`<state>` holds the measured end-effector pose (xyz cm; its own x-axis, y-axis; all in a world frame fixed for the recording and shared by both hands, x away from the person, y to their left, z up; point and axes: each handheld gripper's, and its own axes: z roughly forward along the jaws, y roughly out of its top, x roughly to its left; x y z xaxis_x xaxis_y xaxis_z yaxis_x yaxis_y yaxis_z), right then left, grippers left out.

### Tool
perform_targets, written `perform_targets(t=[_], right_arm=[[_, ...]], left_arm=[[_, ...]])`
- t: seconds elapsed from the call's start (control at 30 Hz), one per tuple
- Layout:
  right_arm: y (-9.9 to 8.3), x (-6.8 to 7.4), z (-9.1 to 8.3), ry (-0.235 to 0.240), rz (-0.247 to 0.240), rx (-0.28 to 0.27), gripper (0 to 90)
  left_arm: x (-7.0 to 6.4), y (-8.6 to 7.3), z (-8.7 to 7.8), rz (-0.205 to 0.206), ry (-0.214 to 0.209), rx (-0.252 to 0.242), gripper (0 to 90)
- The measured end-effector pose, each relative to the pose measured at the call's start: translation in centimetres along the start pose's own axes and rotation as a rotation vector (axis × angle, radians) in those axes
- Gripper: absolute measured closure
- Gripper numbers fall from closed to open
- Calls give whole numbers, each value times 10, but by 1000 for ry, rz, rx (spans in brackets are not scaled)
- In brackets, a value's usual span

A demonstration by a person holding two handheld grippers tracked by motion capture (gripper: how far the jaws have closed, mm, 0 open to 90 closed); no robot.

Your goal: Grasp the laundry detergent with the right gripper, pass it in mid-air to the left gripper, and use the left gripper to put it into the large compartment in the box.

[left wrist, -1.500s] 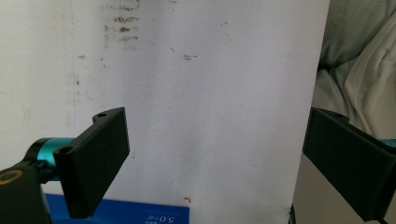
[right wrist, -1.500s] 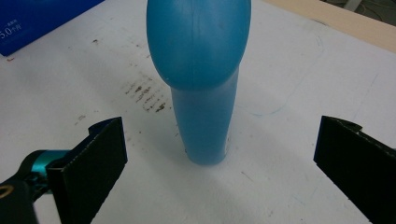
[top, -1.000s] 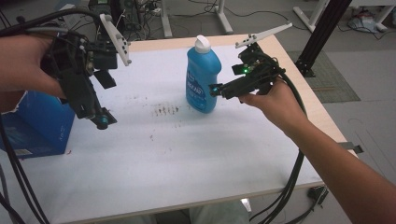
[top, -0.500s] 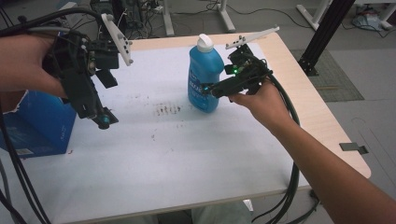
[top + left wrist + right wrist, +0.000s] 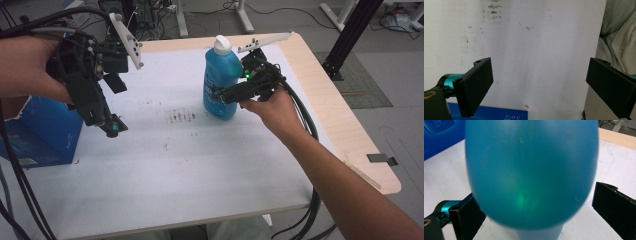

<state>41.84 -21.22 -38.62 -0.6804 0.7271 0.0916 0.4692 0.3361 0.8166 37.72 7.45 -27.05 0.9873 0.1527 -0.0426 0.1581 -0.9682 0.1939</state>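
A blue bottle with a white cap stands upright at the back middle of the white-covered table. My right gripper reaches in from the right at the bottle's lower half. In the right gripper view the blurred blue bottle sits between the spread jaws of the right gripper; the right jaw stands clear of it, so the gripper is open. My left gripper hangs above the table's left part, pointing down. The left gripper is open, with nothing between its jaws.
A blue cardboard box stands at the table's left edge, just beside the left gripper, and its edge lies under the left jaw. Dark smudges mark the sheet left of the bottle. Cables trail off the right side.
My right gripper has moved left toward the bottle until its jaws straddle it. The left gripper has stayed in about the same place.
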Motion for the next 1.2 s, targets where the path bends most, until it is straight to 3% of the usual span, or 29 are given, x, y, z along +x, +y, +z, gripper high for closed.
perform_targets(t=[0.17, 0.47, 0.57, 0.6, 0.77, 1.2], right_arm=[[-1, 1, 6, -4, 2, -3, 19], [-5, 3, 10, -6, 13, -57, 53], [-6, 2, 11, 5, 15, -65, 92], [-8, 2, 11, 21, 8, -77, 165], [-9, 3, 14, 17, 16, -67, 167], [-10, 4, 15, 13, -3, -93, 308]], left_arm=[[0, -1, 0, -2, 1, 0, 73], [1, -4, -1, -11, 2, -6, 73], [1, -5, -1, -13, 3, -9, 73], [1, -5, -1, -11, 3, -7, 73], [1, -4, -1, -10, 1, -8, 73], [1, -6, -1, -12, 1, -8, 73]])
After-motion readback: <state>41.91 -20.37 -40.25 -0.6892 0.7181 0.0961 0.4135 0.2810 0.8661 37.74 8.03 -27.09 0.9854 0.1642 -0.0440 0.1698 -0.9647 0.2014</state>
